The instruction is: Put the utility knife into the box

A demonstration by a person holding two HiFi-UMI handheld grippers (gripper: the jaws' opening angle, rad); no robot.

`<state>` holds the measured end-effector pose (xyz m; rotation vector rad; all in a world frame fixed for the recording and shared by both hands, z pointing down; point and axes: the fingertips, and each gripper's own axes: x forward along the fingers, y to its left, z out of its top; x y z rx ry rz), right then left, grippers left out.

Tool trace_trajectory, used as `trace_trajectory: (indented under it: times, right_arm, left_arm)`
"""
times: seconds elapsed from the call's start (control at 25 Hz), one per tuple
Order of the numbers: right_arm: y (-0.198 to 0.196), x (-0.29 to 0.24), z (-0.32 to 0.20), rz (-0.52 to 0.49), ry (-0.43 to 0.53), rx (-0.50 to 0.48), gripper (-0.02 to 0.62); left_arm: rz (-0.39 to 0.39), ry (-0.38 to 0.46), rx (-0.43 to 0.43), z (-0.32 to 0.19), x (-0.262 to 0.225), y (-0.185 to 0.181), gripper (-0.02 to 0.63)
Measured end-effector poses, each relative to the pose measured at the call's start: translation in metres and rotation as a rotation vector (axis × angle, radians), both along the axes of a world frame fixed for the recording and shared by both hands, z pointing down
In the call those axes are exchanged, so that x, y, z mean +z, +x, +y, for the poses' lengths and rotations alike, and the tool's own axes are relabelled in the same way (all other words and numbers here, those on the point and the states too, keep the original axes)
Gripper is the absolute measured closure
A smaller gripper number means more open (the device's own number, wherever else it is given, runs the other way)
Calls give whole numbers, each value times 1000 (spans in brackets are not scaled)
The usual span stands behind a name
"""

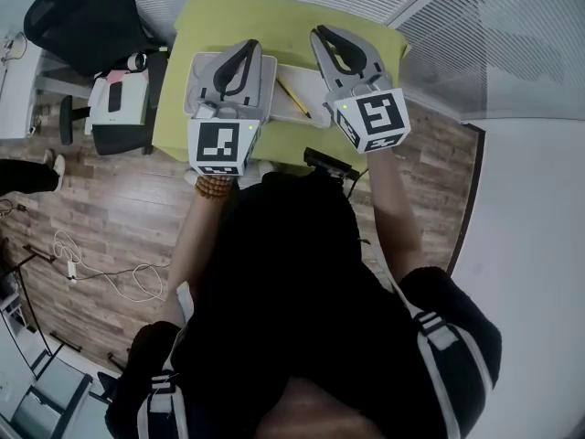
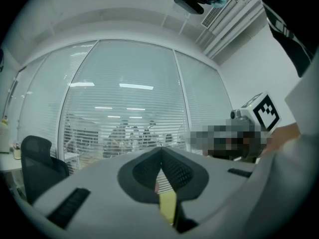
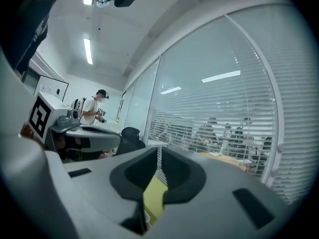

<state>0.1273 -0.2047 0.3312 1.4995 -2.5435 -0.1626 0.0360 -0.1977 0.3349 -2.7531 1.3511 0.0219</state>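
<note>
In the head view a white box (image 1: 297,76) lies on the yellow-green table (image 1: 274,16). A thin yellow utility knife (image 1: 294,97) rests slantwise on the box's white surface. My left gripper (image 1: 247,46) is held over the box's left part, its jaws closed together with nothing between them (image 2: 160,151). My right gripper (image 1: 316,33) hovers to the right of the knife. Only a narrow slit shows between its jaws (image 3: 159,152), and nothing is in it. Both gripper views look level over the table toward the blinds, so neither shows the knife or the box.
A black office chair (image 1: 87,16) and a white unit (image 1: 119,99) stand left of the table. A black device (image 1: 331,163) sits at the table's near edge. Cables (image 1: 101,268) lie on the wood floor. A person (image 3: 92,108) stands far off by the glass wall.
</note>
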Motion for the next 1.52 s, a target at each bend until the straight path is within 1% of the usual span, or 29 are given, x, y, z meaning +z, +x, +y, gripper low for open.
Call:
trace_trajectory:
  times: [0.12, 0.32, 0.64, 0.76, 0.84, 0.96, 1.32, 1.52]
  right_arm:
    - [6, -12, 7, -18, 29, 27, 573]
    - [10, -34, 12, -18, 78, 65, 578]
    - [9, -51, 33, 6, 150, 106, 583]
    - [12, -53, 39, -2, 169, 141, 584]
    - [18, -51, 41, -13, 170, 178, 586]
    - [25, -48, 44, -36, 167, 221, 588]
    - [32, -35, 52, -37, 150, 281, 589]
    - [35, -30, 58, -27, 161, 317, 592]
  left_arm:
    - [6, 19, -3, 2, -8, 2, 595]
    - [10, 54, -1, 2, -23, 5, 595]
    - [33, 87, 6, 10, -34, 14, 595]
    - [49, 100, 2, 14, -37, 15, 595]
    - [65, 112, 0, 17, -40, 16, 595]
    - [68, 122, -8, 19, -41, 15, 595]
    - [73, 106, -6, 18, -37, 17, 595]
    - [73, 111, 7, 19, -39, 22, 595]
